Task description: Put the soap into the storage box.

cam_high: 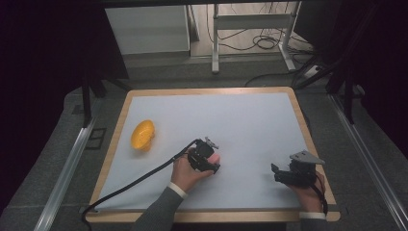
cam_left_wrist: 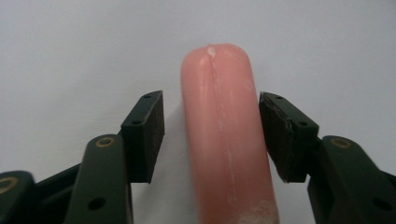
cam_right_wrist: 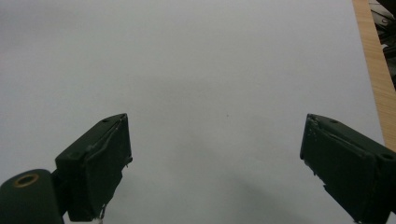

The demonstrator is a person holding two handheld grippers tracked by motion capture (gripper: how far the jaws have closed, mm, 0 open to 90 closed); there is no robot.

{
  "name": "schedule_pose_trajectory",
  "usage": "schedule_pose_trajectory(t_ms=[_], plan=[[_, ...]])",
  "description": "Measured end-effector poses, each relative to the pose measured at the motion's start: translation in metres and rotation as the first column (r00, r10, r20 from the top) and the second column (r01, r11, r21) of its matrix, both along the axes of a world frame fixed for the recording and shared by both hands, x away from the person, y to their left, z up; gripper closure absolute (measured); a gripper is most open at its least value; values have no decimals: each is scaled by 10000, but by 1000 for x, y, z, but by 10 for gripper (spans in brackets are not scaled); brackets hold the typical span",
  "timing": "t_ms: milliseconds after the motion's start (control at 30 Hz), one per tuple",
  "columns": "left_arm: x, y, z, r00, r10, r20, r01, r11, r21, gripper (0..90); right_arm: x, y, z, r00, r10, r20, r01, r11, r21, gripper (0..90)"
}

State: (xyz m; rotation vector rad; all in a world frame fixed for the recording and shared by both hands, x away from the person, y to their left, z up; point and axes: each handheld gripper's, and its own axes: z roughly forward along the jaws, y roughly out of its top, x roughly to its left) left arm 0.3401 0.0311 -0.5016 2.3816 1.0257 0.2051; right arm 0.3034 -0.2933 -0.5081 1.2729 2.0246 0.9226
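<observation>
One pink sausage (cam_left_wrist: 224,135), one yellow bowl-like object (cam_high: 143,135), two grippers: left gripper (cam_high: 209,159), right gripper (cam_high: 278,173).

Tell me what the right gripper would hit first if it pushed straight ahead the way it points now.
Probably nothing: the right gripper has open jaws looking along bare white table surface, and the way looks free as far as its own view shows. Its height above the surface is unclear.

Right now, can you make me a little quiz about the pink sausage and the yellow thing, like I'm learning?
1. True or false: the left gripper has its jaws on both sides of the pink sausage.
2. Which colour is the bowl-like thing near the table's left edge: A green, B yellow, C blue?
3. Fill in: the right gripper has its jaws ____ over the bare white mat.

Key: 1 true; 2 B; 3 open.
</observation>
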Motion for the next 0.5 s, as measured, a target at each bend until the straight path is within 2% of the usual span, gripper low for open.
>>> schedule_pose_trajectory(t_ms=[67, 100, 133, 200, 267, 500], plan=[[-1, -1, -2, 10000, 29, 1, -29, 10000, 41, 496, 0, -1, 1, 10000, -54, 9, 54, 10000, 28, 85], [-1, -2, -3, 10000, 49, -26, -49, 10000, 36, 496, 0, -1, 1, 10000, -54, 9, 54, 10000, 28, 85], [-1, -2, -4, 10000, 38, -47, -38, 10000, 33, 547, 0, -1, 1, 10000, -78, 20, 78, 10000, 36, 84], [-1, -2, -4, 10000, 62, -30, -62, 10000, 42, 554, 0, -1, 1, 10000, -84, 25, 84, 10000, 39, 85], [-1, -2, -4, 9999, 95, 124, -94, 10000, -27, 597, 0, -2, 1, 9999, -104, 20, 104, 9999, 38, 84], [-2, 1, -2, 10000, -15, 95, 14, 10000, 75, 601, 0, -1, 2, 9999, -102, 76, 101, 9999, 31, 85]])
